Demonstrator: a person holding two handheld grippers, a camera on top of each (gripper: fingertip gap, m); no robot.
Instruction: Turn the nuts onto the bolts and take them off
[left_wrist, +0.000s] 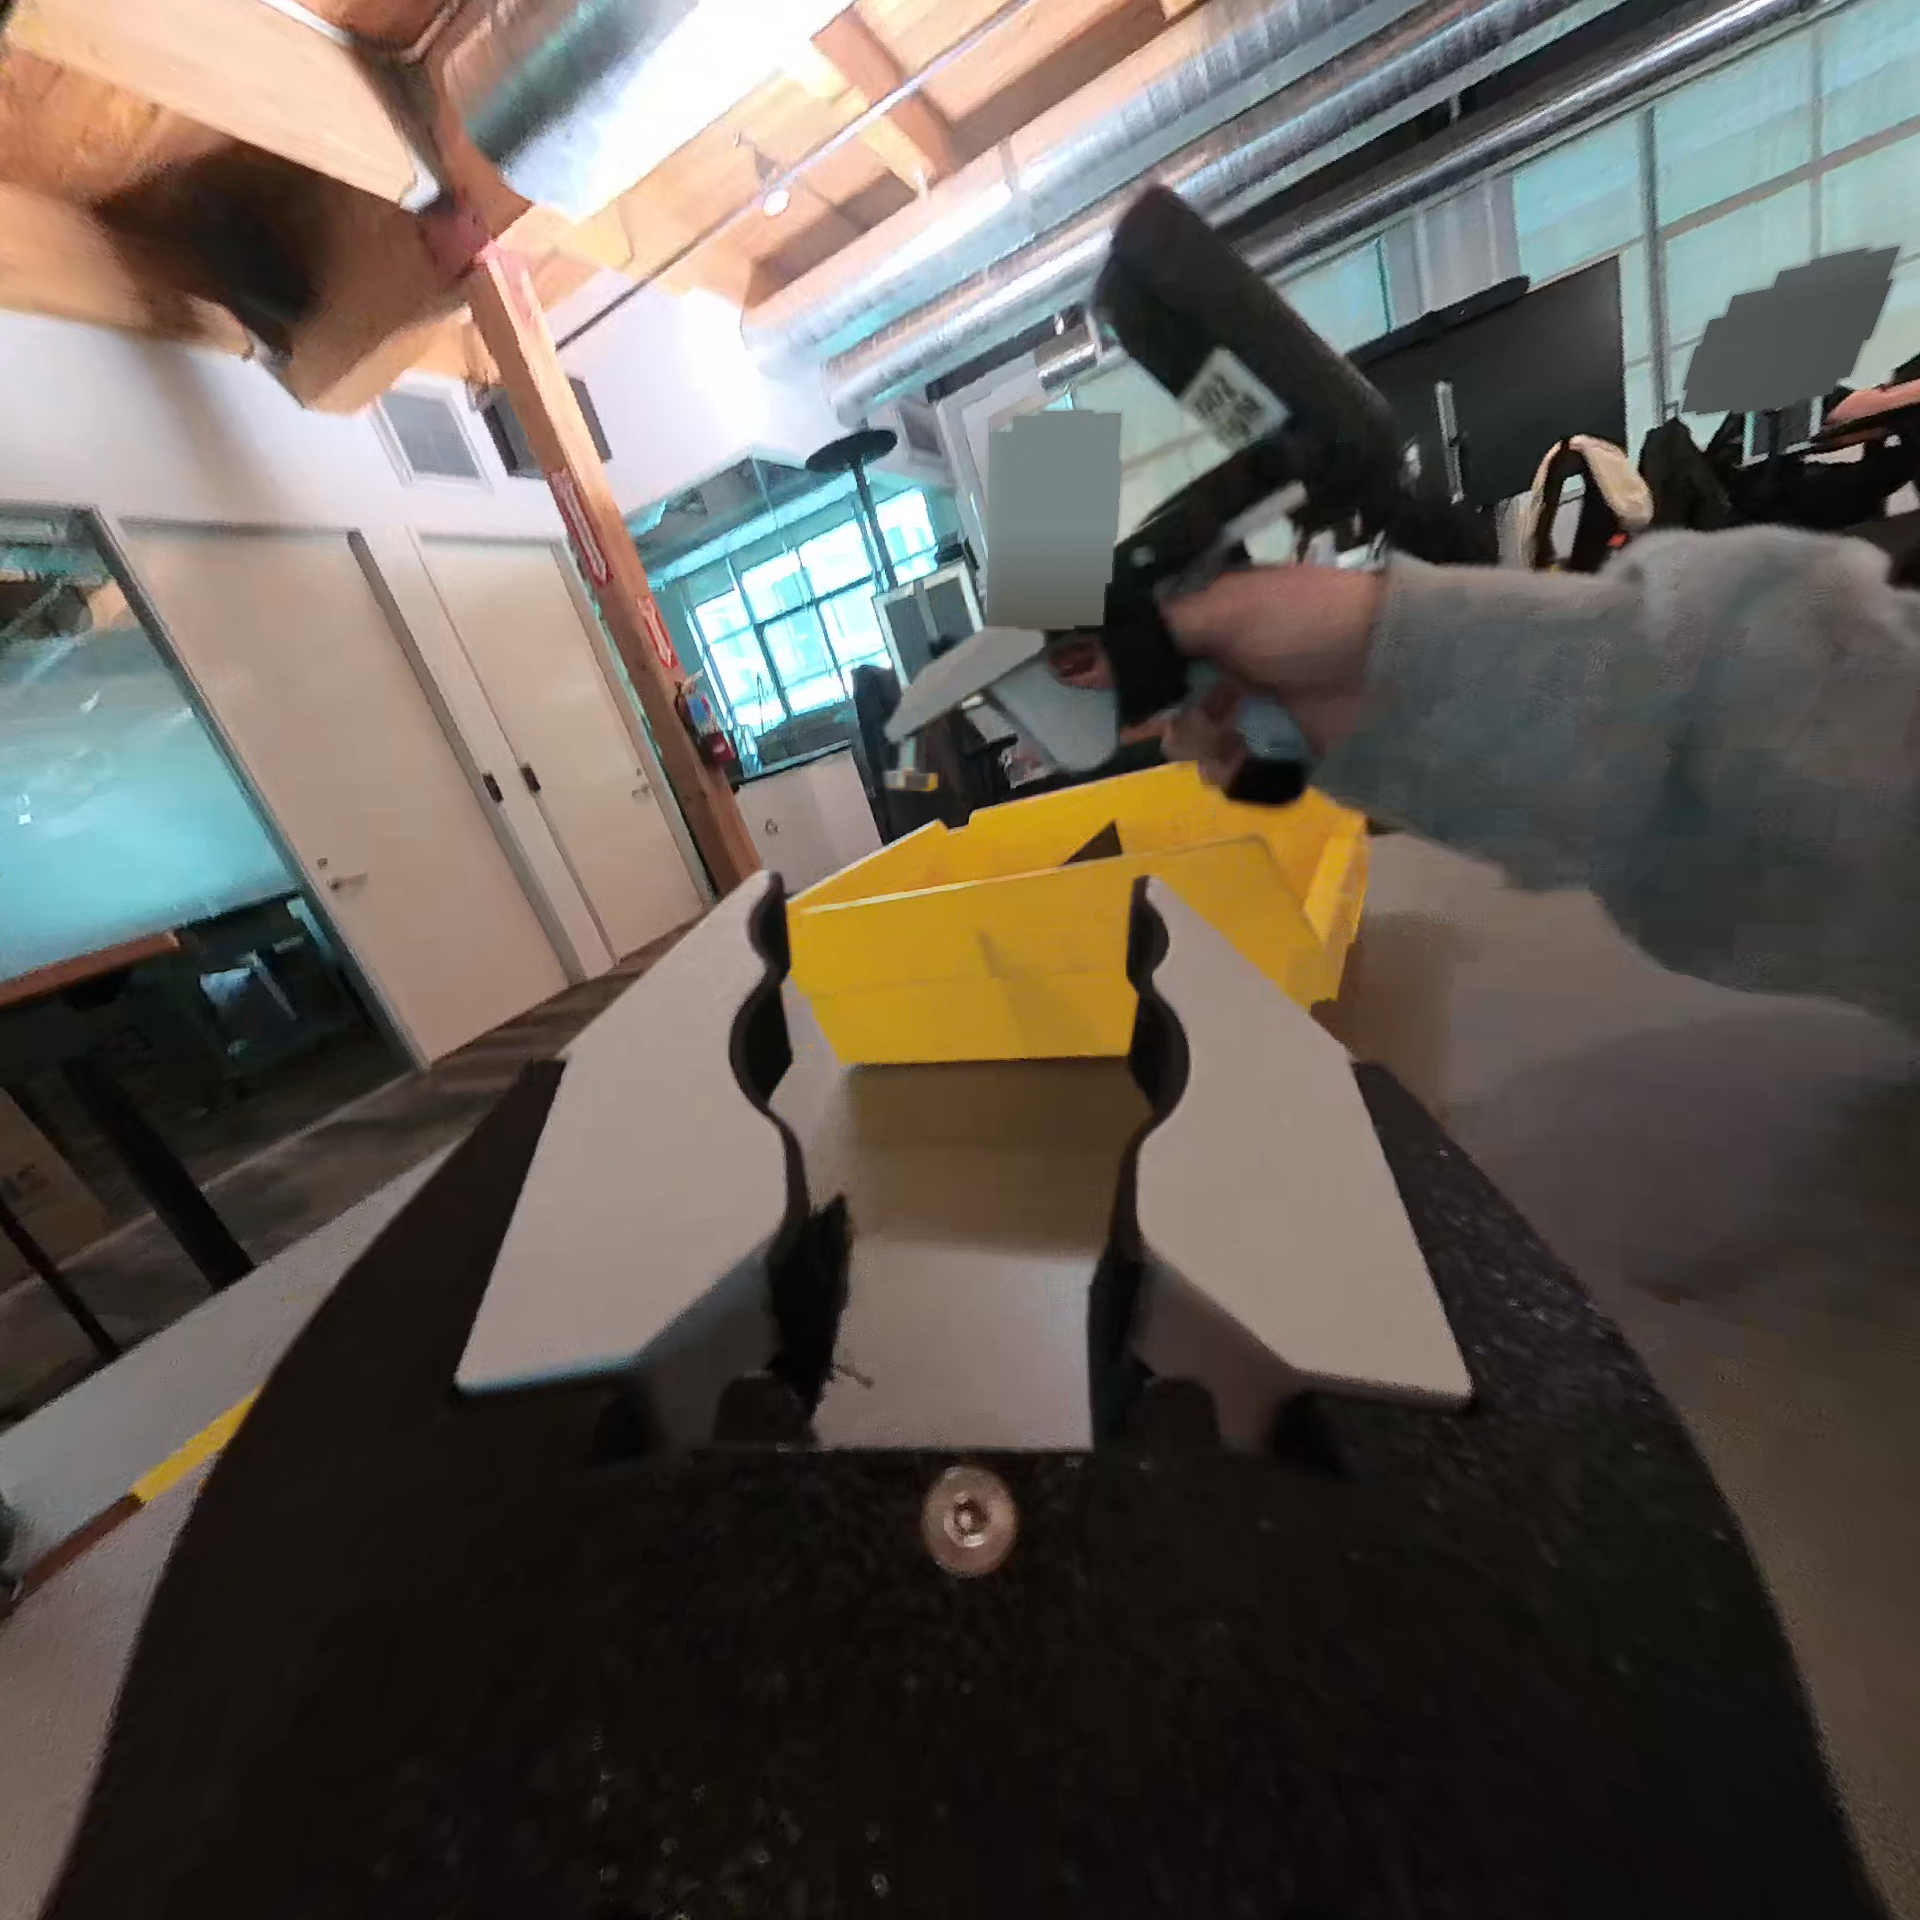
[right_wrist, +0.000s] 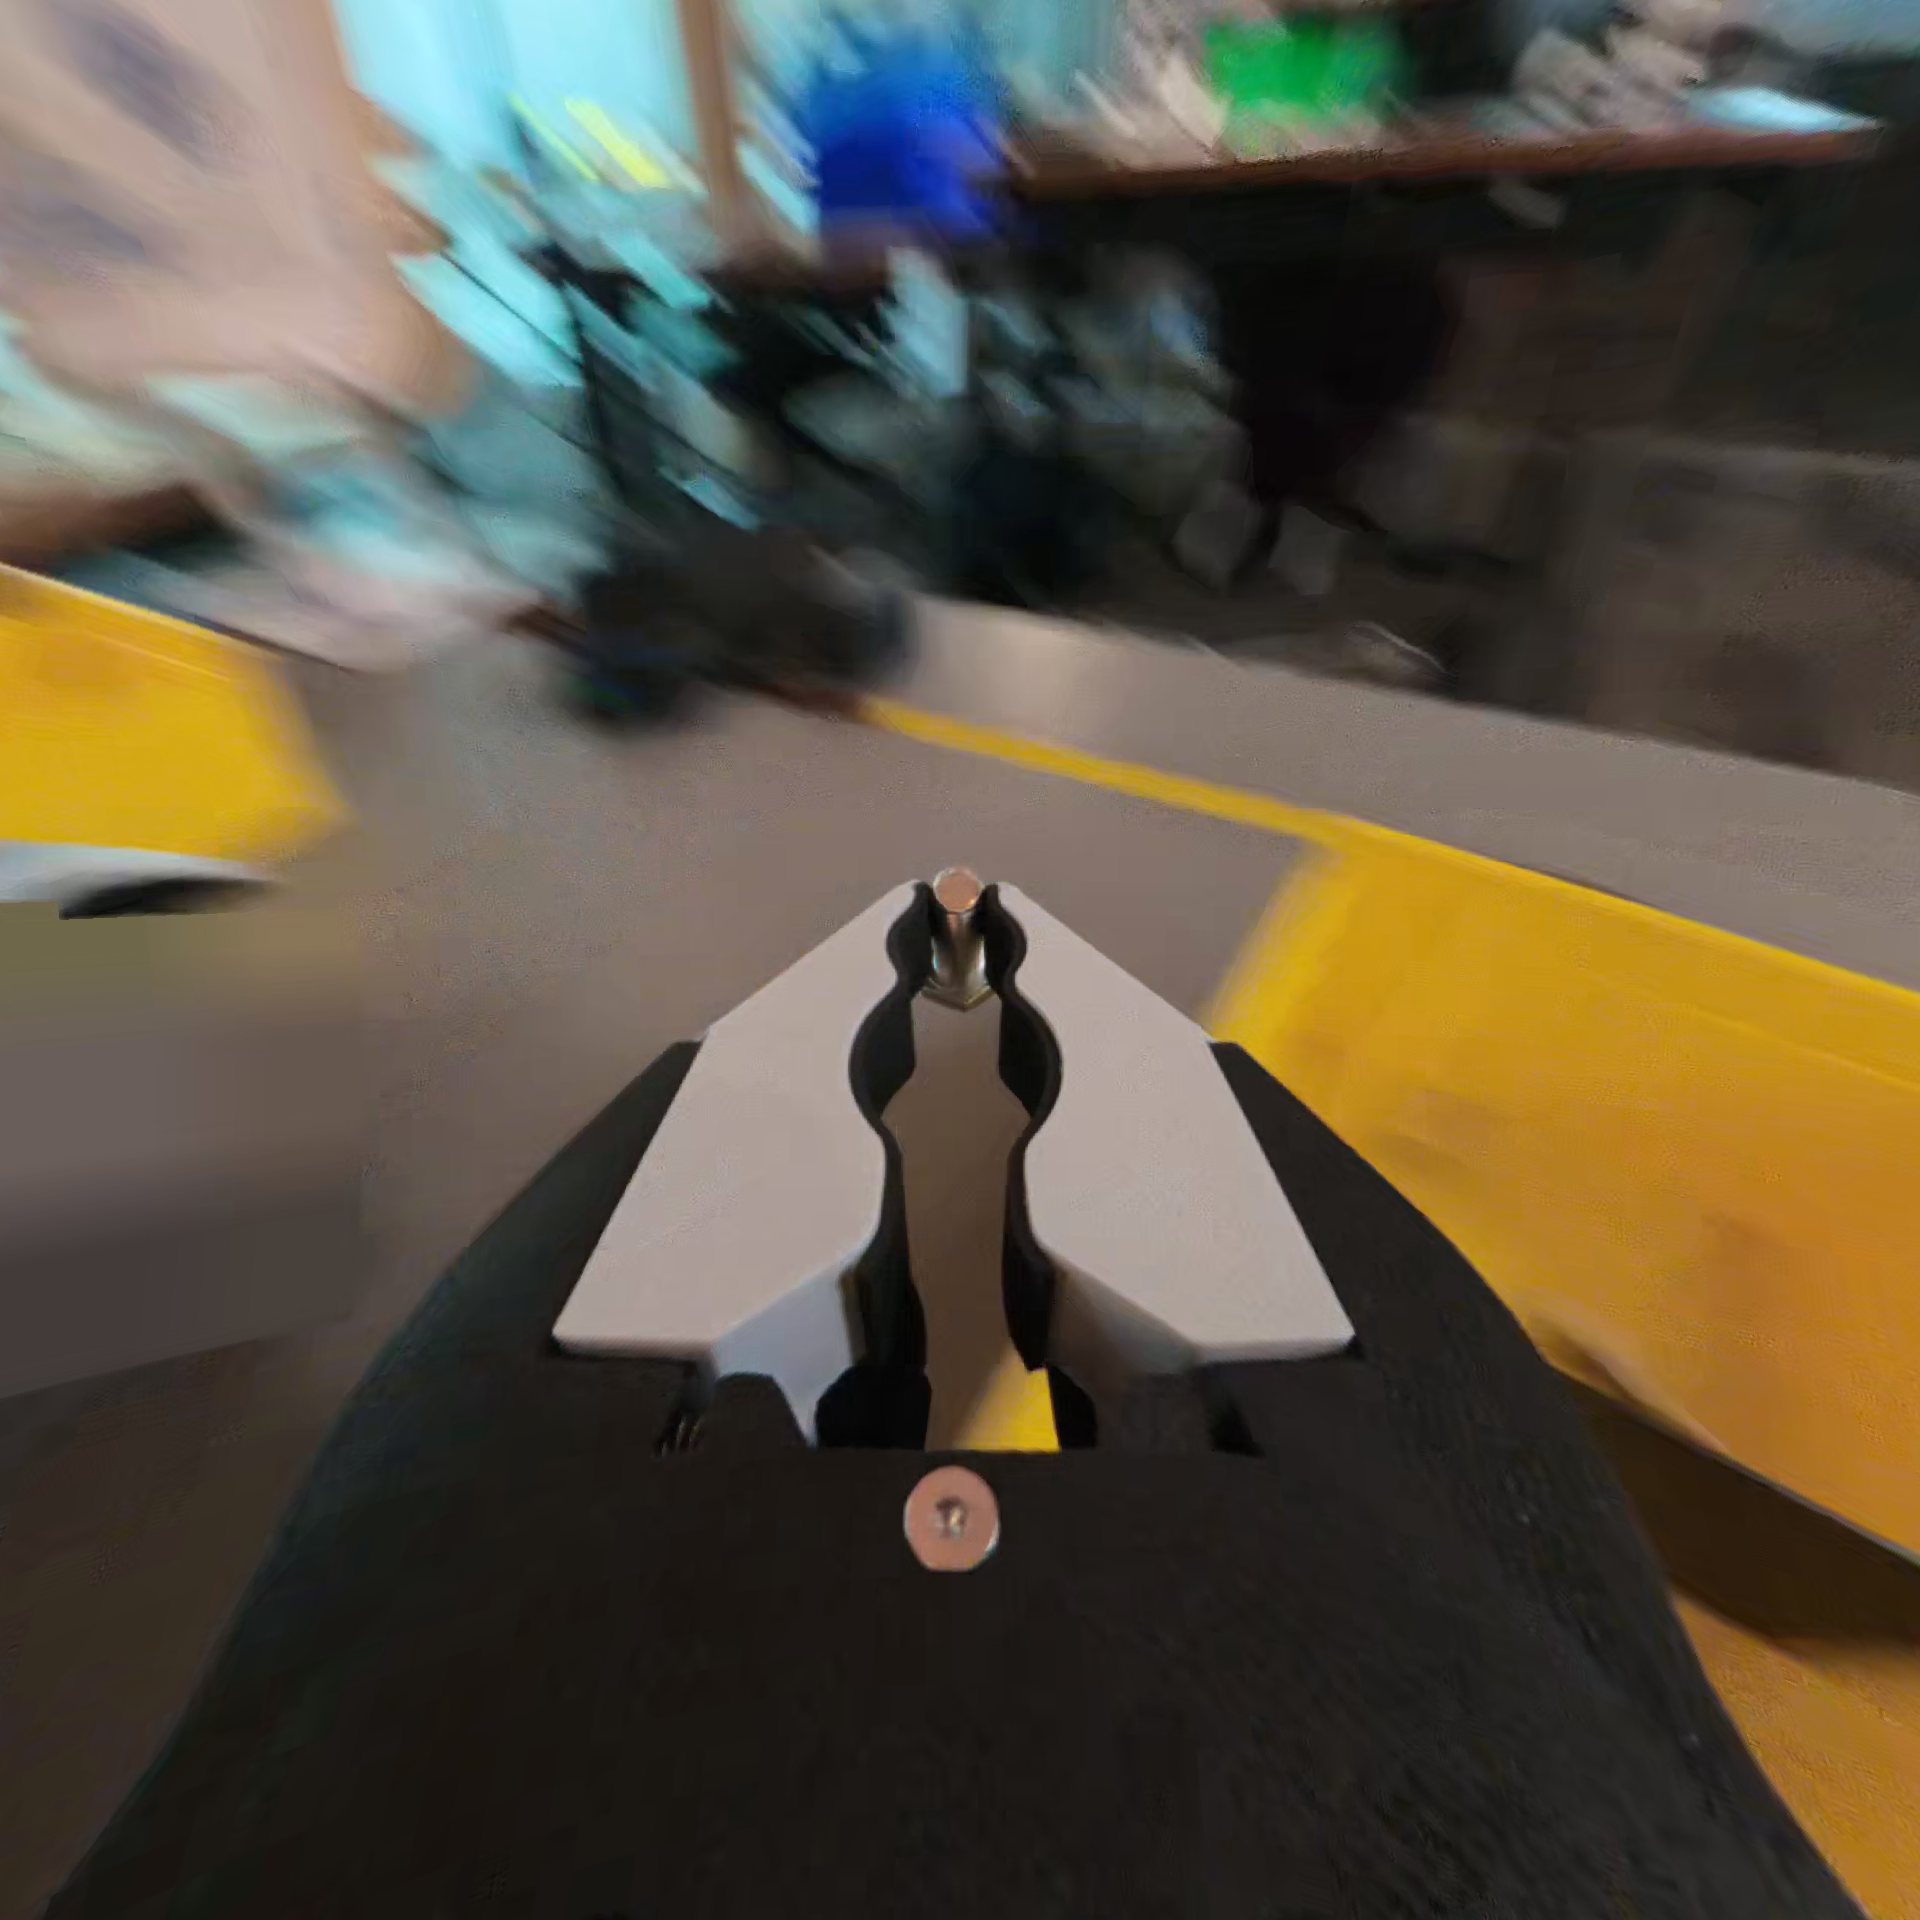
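Bolt sits clamped at the very tips of the right gripper fingers, shank end facing the camera, above the counter. Left gripper fingers are spread wide and empty, directly before the yellow bin.

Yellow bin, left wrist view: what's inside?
The yellow bin shows only bare inner walls and one dark triangular shape near the back. Its floor is hidden by the front wall and the open left gripper, so nuts or bolts inside cannot be confirmed.
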